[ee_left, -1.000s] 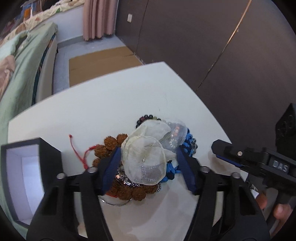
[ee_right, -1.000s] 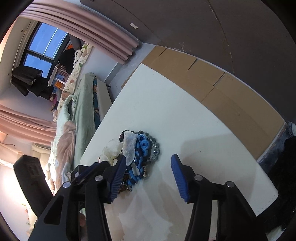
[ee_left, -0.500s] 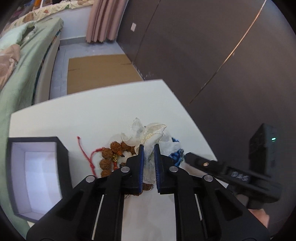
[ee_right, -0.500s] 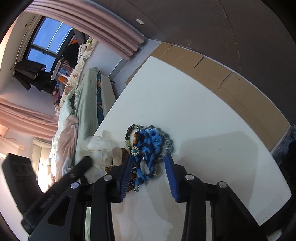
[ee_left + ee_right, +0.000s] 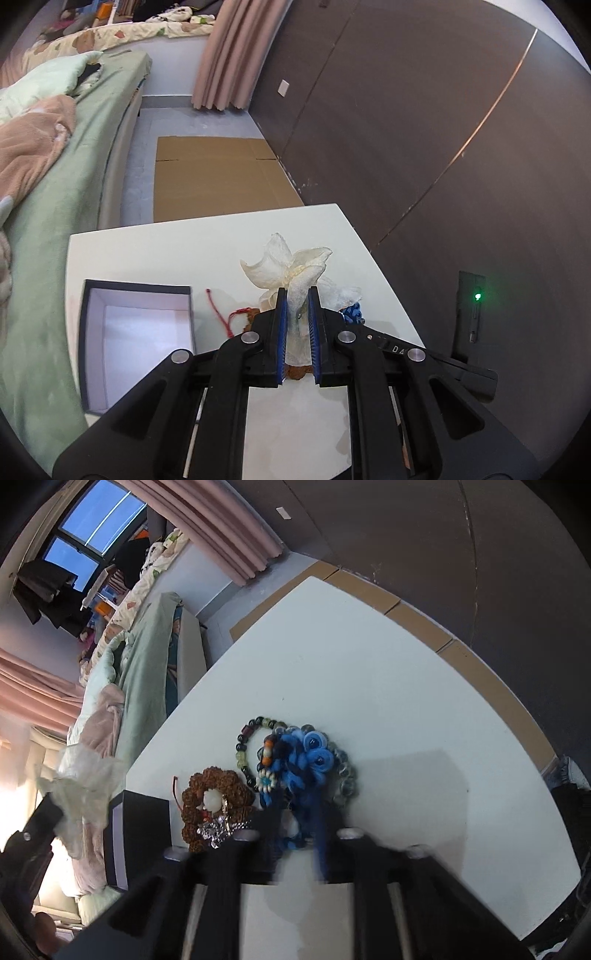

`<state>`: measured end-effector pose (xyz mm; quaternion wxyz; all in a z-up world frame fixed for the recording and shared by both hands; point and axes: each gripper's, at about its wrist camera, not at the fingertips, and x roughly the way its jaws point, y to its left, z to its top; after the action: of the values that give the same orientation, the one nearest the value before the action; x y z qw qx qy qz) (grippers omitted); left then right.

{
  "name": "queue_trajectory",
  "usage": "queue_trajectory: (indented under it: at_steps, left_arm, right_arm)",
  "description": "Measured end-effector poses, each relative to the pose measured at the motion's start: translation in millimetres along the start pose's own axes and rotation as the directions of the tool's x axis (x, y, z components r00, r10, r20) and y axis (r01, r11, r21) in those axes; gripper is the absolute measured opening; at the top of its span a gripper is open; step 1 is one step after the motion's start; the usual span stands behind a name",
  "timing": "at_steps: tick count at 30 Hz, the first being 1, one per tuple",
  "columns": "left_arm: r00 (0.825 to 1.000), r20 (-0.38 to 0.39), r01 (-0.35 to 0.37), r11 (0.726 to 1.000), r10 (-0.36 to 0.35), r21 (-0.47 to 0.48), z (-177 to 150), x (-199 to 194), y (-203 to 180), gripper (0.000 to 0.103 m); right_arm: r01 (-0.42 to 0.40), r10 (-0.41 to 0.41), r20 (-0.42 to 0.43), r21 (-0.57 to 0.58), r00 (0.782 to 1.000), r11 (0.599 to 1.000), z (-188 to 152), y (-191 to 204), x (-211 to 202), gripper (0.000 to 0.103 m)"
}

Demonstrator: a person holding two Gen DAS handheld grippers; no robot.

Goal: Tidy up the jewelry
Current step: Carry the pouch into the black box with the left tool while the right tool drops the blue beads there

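Carrying sheer organza pouch (image 5: 295,280) toward open black box (image 5: 136,332): left gripper (image 5: 297,314) jaws clenched on pouch, lifted above table (image 5: 184,251). Keep clamp firm, fabric slippery; release low inside box. Right gripper (image 5: 295,834) blurred, jaws straddling blue woven bracelet (image 5: 303,768); grip cannot tell. Brown seed-bead bracelet (image 5: 218,794) and dark bead bracelet (image 5: 251,746) lie just beside; avoid snagging.

Daylight from the far-left window (image 5: 92,528) lights both fisheye views brightly, edges bent and vignetted black, while the near right tool (image 5: 295,834) smears with motion blur.
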<state>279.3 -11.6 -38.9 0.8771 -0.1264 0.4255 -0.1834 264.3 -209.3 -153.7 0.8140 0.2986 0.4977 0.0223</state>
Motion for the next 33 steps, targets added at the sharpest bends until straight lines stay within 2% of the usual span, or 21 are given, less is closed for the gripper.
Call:
queue_trajectory:
  at_steps: [4,8,11,18,19,21,22,23,25,27,31,33]
  left_arm:
    - [1.000,0.026,-0.009,1.000,0.010,-0.024,1,-22,12,0.012]
    - [0.998,0.062,-0.019,0.998,0.023,-0.059,4,-45,31,0.012]
    - [0.996,0.088,-0.026,0.996,0.033,-0.084,3,-57,47,0.012]
    - [0.997,0.052,-0.045,0.984,0.055,-0.175,-8,-59,83,0.012]
    - [0.997,0.052,-0.042,0.982,0.052,-0.186,-7,-60,86,0.016]
    - [0.997,0.057,-0.039,0.979,0.052,-0.199,-6,-62,90,0.054]
    - [0.996,0.068,-0.043,0.978,0.058,-0.204,-5,-64,91,0.080]
    - [0.993,0.094,-0.047,0.978,0.067,-0.203,-5,-69,92,0.084]
    - [0.992,0.107,-0.046,0.979,0.069,-0.200,-1,-76,95,0.084]
    - [0.990,0.124,-0.029,0.971,0.060,-0.237,-1,-85,106,0.086]
    - [0.984,0.147,-0.060,0.957,0.105,-0.283,-2,-96,123,0.093]
    - [0.983,0.145,-0.066,0.952,0.114,-0.299,-3,-97,130,0.094]
  right_arm:
    - [-0.072,0.071,0.074,0.017,0.995,0.997,-3,-2,-21,0.004]
    - [-0.141,0.140,0.106,0.000,0.984,0.990,0,9,-34,0.004]
    - [-0.172,0.178,0.113,-0.055,0.978,0.983,1,31,-40,0.004]
    - [-0.227,0.246,0.089,-0.180,0.965,0.957,-4,96,-42,0.004]
    - [-0.236,0.255,0.082,-0.193,0.963,0.952,-6,103,-42,0.004]
    - [-0.257,0.276,0.063,-0.218,0.959,0.941,-8,119,-41,0.004]
    - [-0.270,0.289,0.053,-0.229,0.956,0.935,-8,127,-40,0.004]
    - [-0.280,0.298,0.044,-0.236,0.953,0.930,-9,133,-39,0.004]
    - [-0.305,0.320,0.020,-0.254,0.947,0.918,-12,146,-37,0.004]
    - [-0.331,0.340,-0.011,-0.262,0.940,0.906,-15,154,-33,0.004]
    - [-0.407,0.393,-0.105,-0.255,0.914,0.877,-30,166,-18,0.004]
    - [-0.409,0.385,-0.142,-0.258,0.912,0.875,-37,173,-8,0.005]
